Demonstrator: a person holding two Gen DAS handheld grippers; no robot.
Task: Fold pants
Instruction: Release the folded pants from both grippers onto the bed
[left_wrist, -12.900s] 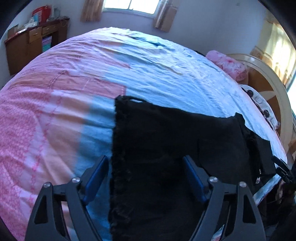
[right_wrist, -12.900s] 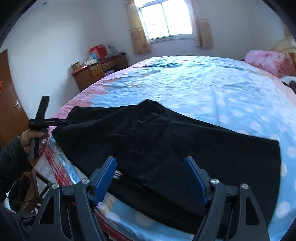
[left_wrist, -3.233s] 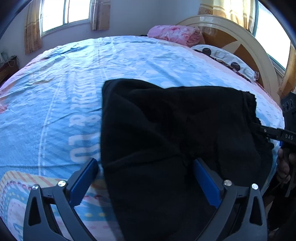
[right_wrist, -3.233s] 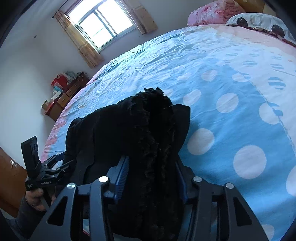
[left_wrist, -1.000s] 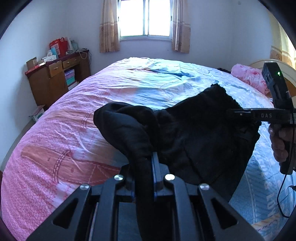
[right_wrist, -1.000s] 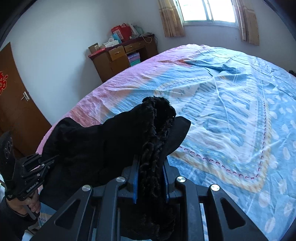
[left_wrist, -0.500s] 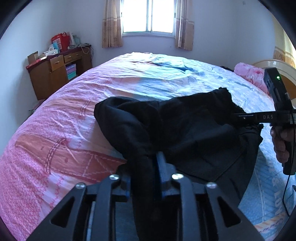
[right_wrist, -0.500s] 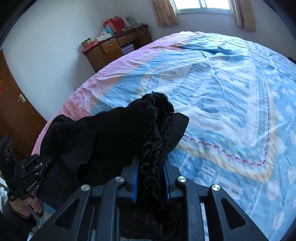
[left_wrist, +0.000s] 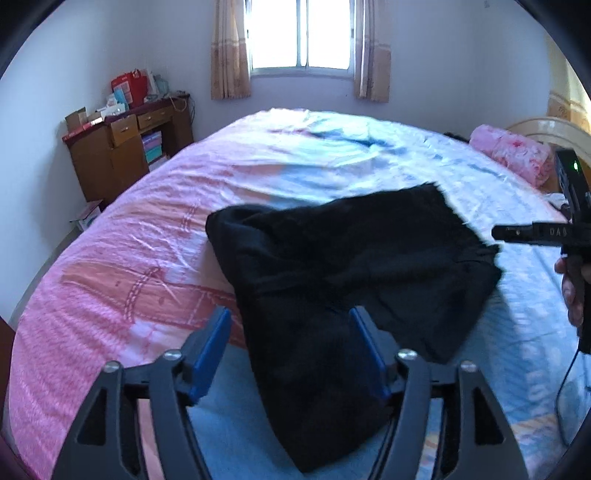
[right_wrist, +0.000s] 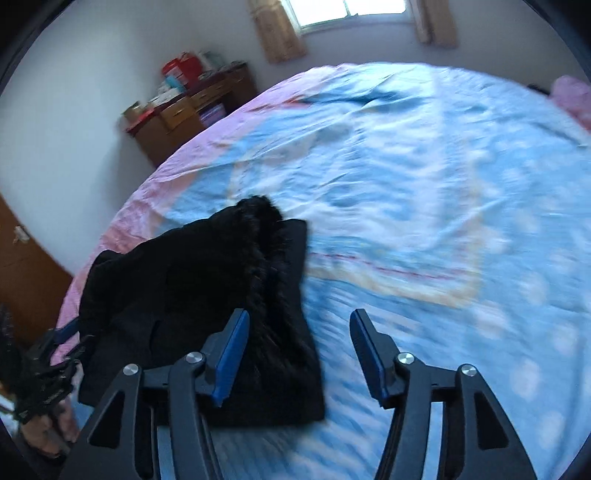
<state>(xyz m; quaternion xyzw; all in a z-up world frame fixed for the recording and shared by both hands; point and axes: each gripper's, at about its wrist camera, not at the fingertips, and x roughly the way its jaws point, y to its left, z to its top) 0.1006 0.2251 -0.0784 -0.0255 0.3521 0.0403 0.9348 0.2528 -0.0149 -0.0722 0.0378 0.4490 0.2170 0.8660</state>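
The black pants (left_wrist: 343, 280) lie in a folded bundle on the bed near its front edge; they also show in the right wrist view (right_wrist: 207, 295). My left gripper (left_wrist: 291, 354) is open, its blue pads on either side of the bundle's near end, not pinching it. My right gripper (right_wrist: 299, 354) is open and empty; its left pad is next to the bundle's fuzzy hem edge, the right pad over bare sheet. The right gripper shows at the far right of the left wrist view (left_wrist: 543, 232).
The bed (left_wrist: 122, 266) has a pink and blue patterned sheet. A wooden desk with boxes (left_wrist: 125, 147) stands at the left wall under the window. A pink pillow (left_wrist: 513, 155) and headboard are at the right. A brown door (right_wrist: 26, 273) is left.
Both grippers were shut on the pants half a second ago and now stand open. The bundle has dropped onto the bed and lies flatter.
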